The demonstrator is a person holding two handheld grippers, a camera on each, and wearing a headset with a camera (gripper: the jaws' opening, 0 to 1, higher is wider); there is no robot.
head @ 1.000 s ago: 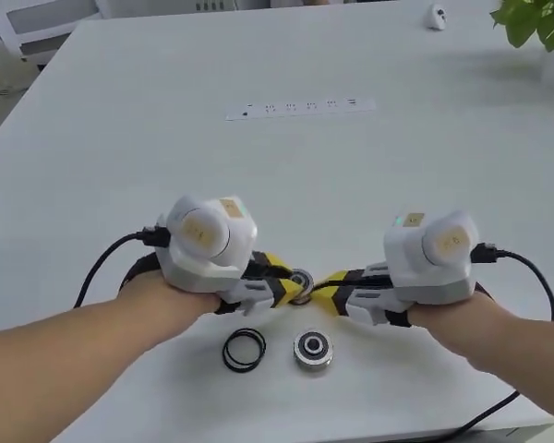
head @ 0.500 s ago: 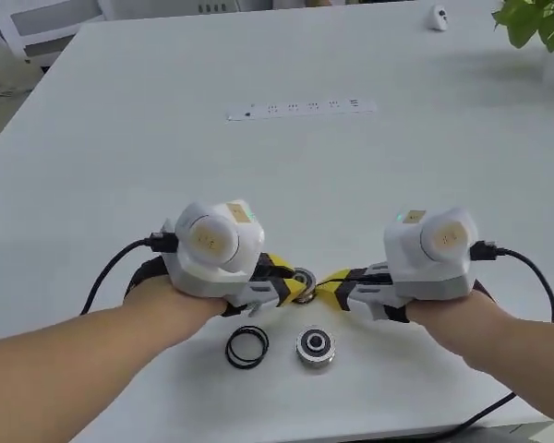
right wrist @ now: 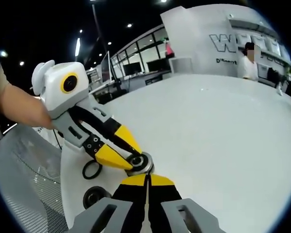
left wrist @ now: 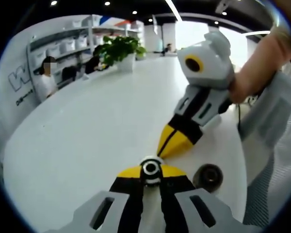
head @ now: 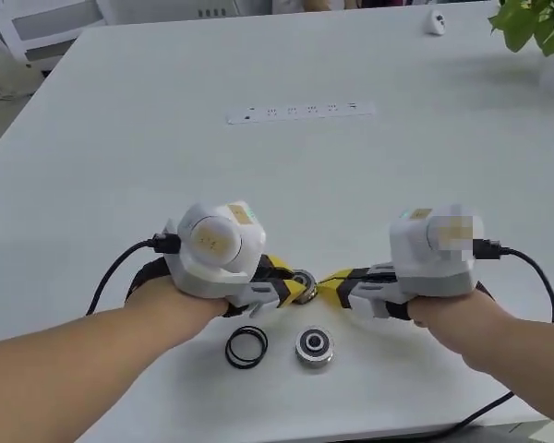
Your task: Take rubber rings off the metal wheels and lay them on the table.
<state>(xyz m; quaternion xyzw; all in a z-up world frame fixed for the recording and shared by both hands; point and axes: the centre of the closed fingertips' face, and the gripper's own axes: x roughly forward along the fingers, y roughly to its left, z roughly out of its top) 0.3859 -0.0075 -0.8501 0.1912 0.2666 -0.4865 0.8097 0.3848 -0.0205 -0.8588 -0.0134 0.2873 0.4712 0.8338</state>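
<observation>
The left gripper (head: 283, 287) has its fingers clamped on a small metal wheel (head: 302, 282), held just above the bench (head: 286, 185), probably to steady it. The right gripper (head: 327, 282), fingers pressed together, meets the wheel's rim, likely to peel rubber off; whether any rubber is pinched cannot be told. Loose black rings (head: 246, 346) and a second wheel (head: 314, 346) lie on the bench right beside the work, within easy reach.
</observation>
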